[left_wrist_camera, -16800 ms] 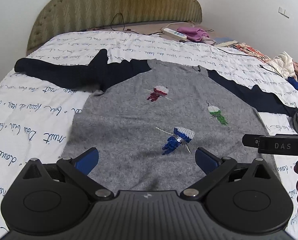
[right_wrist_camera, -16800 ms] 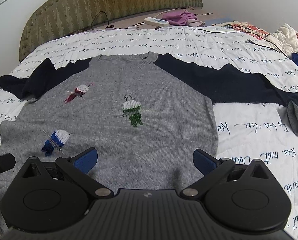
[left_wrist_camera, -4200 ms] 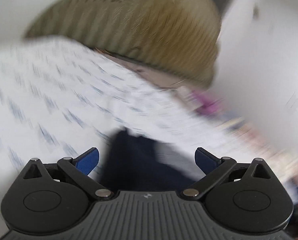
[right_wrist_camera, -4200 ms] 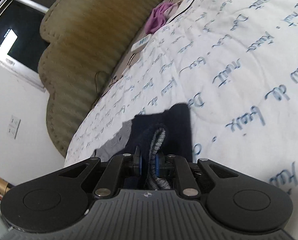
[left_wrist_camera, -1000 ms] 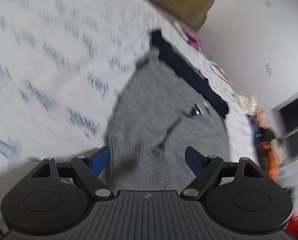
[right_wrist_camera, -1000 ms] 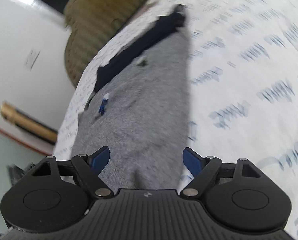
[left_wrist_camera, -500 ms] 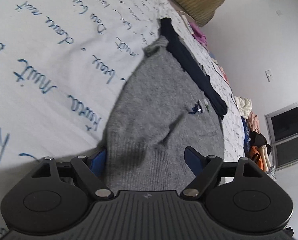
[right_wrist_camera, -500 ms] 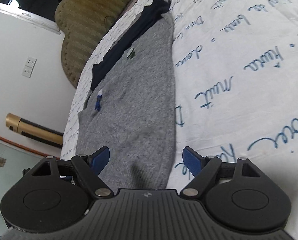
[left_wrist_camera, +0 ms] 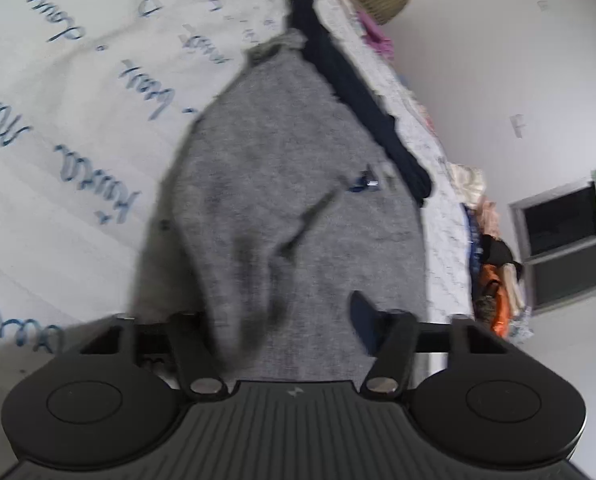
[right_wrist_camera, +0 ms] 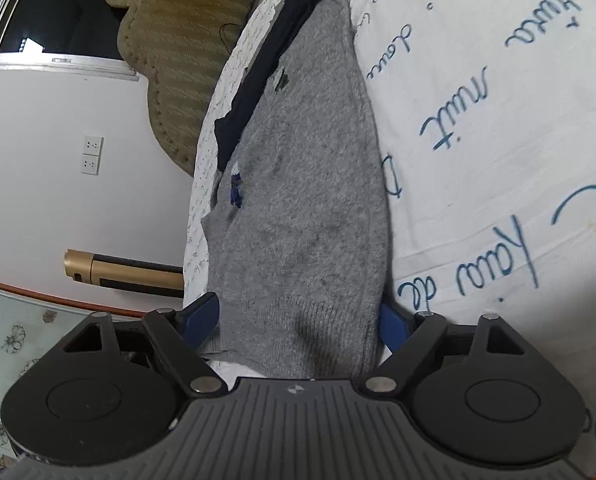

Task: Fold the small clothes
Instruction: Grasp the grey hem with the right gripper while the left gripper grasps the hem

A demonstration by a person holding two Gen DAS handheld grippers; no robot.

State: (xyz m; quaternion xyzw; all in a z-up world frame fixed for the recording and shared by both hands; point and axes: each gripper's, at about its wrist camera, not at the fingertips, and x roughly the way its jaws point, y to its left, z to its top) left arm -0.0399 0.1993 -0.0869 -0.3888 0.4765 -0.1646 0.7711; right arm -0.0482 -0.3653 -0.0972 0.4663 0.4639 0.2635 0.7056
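I am taking hold of the near hem of the grey sweater (left_wrist_camera: 298, 152), which lies on the bed (left_wrist_camera: 58, 120) with its navy sleeves (right_wrist_camera: 254, 80) folded in. My left hand-held gripper (left_wrist_camera: 294, 320) is closing on a raised fold, not yet pinched; my right hand-held gripper (right_wrist_camera: 298, 320) is closing too, hem between its jaws. Next, both need a firm pinch before I lift the hem toward the collar. Only the right view shows the headboard (right_wrist_camera: 186, 40).

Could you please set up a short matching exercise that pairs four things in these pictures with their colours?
Things:
1. sweater body
2. sweater sleeve
3. headboard
4. bedsheet

Colours:
A. white with blue handwriting
B. olive tan
C. grey
D. navy

Pairs: 1-C, 2-D, 3-B, 4-A
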